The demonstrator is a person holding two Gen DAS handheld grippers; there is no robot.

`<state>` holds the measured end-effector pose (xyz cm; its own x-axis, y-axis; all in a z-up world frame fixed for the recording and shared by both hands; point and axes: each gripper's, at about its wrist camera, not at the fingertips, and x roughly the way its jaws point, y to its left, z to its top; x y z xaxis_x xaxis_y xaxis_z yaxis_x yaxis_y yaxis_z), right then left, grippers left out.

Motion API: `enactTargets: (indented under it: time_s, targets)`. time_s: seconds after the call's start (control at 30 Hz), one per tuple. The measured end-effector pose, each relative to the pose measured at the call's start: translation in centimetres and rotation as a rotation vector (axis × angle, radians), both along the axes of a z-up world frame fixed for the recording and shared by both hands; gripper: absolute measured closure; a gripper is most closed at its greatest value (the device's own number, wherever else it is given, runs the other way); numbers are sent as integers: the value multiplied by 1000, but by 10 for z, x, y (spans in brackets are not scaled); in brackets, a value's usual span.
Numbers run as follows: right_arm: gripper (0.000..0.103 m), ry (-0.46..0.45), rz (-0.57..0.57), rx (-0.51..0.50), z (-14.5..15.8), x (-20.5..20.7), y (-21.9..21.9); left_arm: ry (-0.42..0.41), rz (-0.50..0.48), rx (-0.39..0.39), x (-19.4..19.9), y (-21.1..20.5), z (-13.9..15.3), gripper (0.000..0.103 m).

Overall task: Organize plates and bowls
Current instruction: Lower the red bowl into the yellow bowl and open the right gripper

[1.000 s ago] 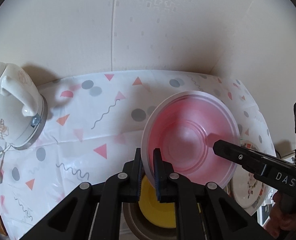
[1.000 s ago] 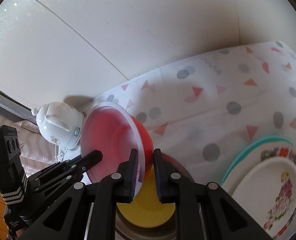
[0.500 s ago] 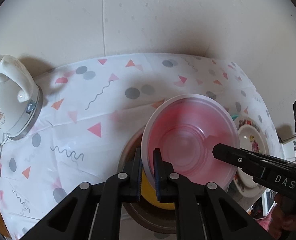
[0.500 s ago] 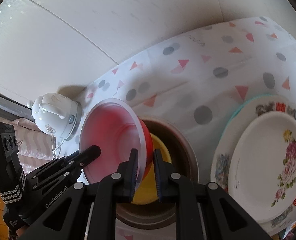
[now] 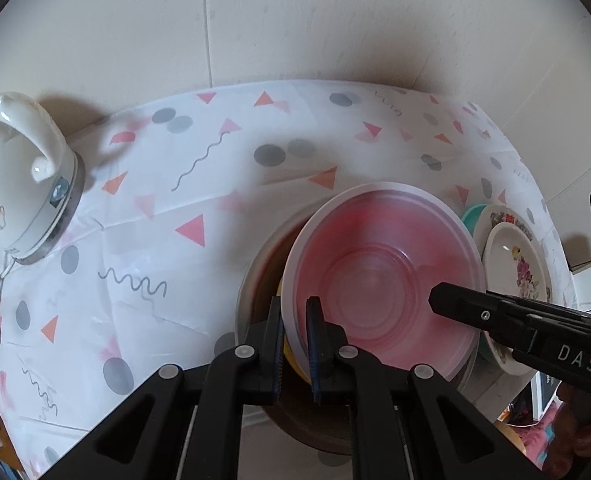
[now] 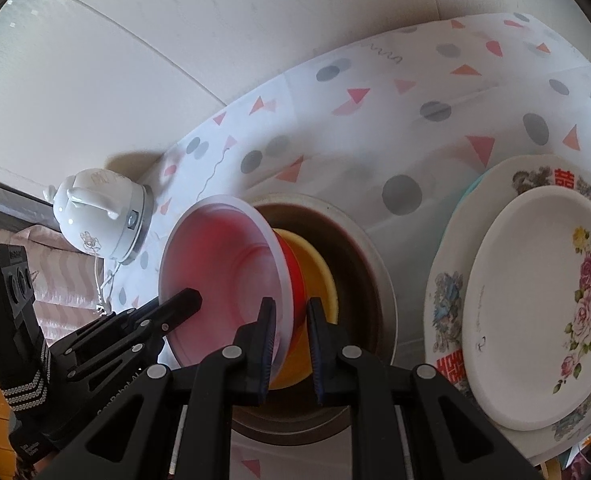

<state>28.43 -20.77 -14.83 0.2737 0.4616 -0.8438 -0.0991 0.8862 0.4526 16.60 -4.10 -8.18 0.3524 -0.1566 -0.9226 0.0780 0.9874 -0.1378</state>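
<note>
Tilting steeply, the red bowl (image 5: 379, 280) opens toward the left tongs (image 5: 295, 344).

surface (image 5: 223, 280): covered by a white cloth printed with pink and orange triangles, grey dots and dark squiggles; it meets a pale wall at the back
kettle (image 5: 19, 184): white, with a curved handle and a metal base ring, standing at the left edge of the surface; a thin cord hangs from it
brown bowl (image 6: 375, 272): large, wide-rimmed, resting on the cloth near the front middle
plate stack (image 6: 535, 300): at the right edge, just beside the brown bowl; a white rose-printed plate on top, a larger flowered plate under it, a teal rim showing below
</note>
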Motion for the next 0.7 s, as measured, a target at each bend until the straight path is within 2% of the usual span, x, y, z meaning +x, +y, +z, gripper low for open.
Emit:
enactTargets:
  time_s: [0.7]
  targets:
    - [85,40,-7,-19,-11,4,3,22,-5,29,-2,-3,-10,92]
